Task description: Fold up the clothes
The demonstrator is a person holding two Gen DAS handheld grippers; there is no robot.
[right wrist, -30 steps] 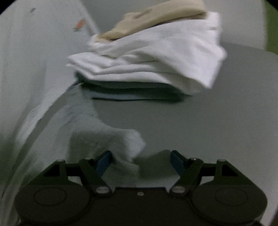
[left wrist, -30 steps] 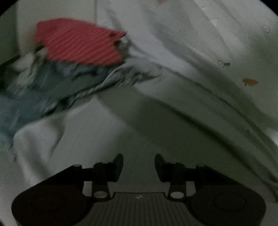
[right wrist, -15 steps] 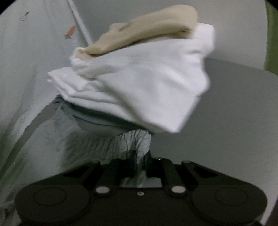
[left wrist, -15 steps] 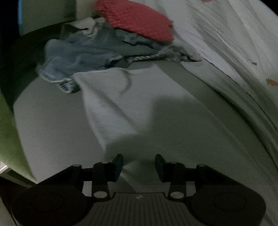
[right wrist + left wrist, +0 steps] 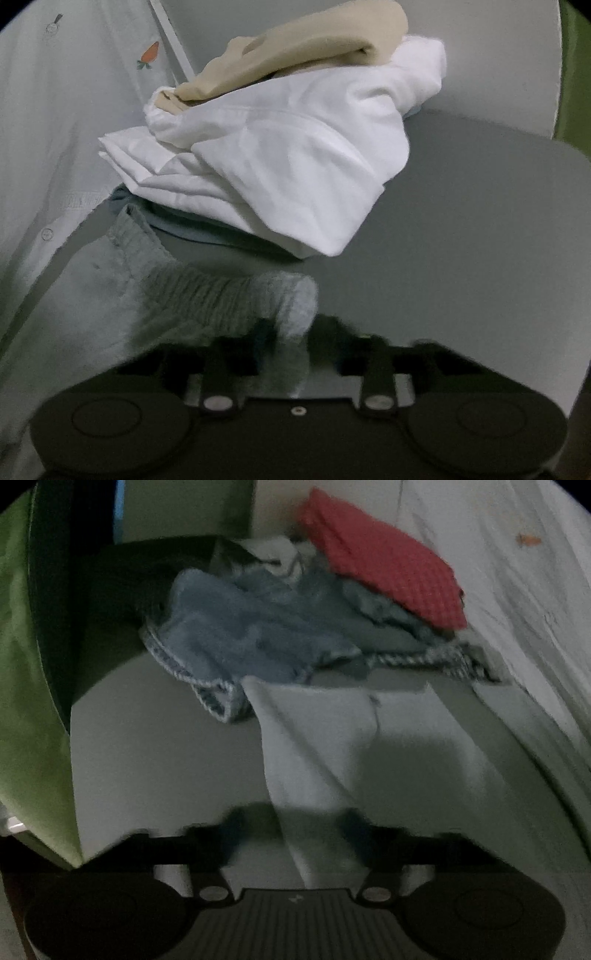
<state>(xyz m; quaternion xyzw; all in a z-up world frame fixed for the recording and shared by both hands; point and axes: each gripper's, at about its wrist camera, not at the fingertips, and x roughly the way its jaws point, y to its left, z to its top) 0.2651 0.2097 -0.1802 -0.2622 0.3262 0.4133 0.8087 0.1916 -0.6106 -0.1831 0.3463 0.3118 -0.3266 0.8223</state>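
Observation:
A pale grey garment (image 5: pixel 332 746) lies stretched over the grey table (image 5: pixel 147 760). Its near end runs between my left gripper's (image 5: pixel 291 834) open fingers. In the right wrist view the garment's ribbed grey waistband (image 5: pixel 221 295) bunches up in front of my right gripper (image 5: pixel 291 343). That gripper's fingers stand apart with the waistband's end between them. Both grippers are blurred.
A pile of blue denim (image 5: pixel 236 635) and a red striped garment (image 5: pixel 384 561) lies at the far left end. A folded stack of white clothes (image 5: pixel 280 162) with a beige piece (image 5: pixel 303 48) on top stands at the right end. A white carrot-print shirt (image 5: pixel 55 122) hangs behind.
My right gripper was shut on the waistband half a second ago and has now opened. My left gripper swung left and drew back along the grey garment to its near end.

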